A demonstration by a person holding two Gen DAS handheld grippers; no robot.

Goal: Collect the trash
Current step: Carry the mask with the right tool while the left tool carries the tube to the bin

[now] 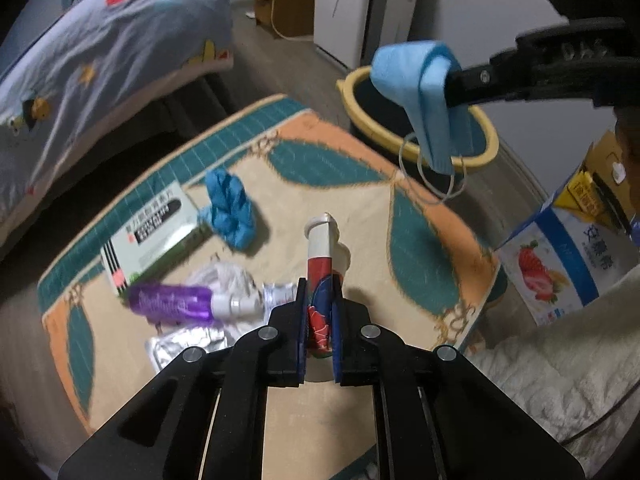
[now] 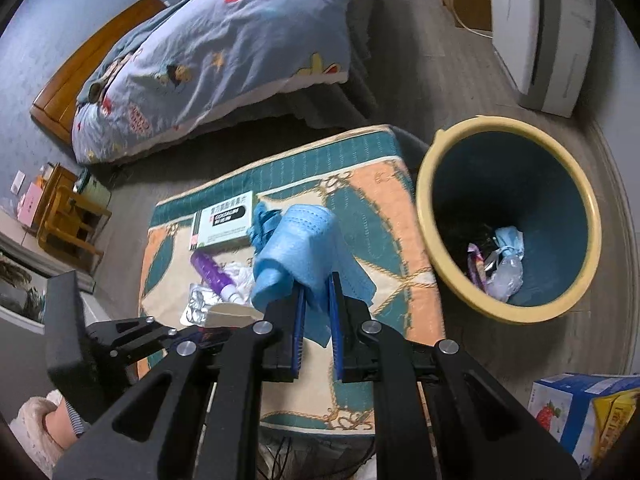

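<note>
My left gripper is shut on a red, white and blue toothpaste tube, held above the patterned cloth. My right gripper is shut on a folded blue face mask; in the left wrist view the mask hangs with its ear loops over the rim of the yellow-rimmed bin. The bin holds a blue mask, clear plastic and a purple wrapper. On the cloth lie a medicine box, crumpled blue glove, purple bottle, white tissue and foil blister pack.
A bed with a blue quilt stands behind the cloth-covered surface. A white appliance is at the far right. A strawberry-printed carton sits right of the cloth. Small wooden stools stand at the left.
</note>
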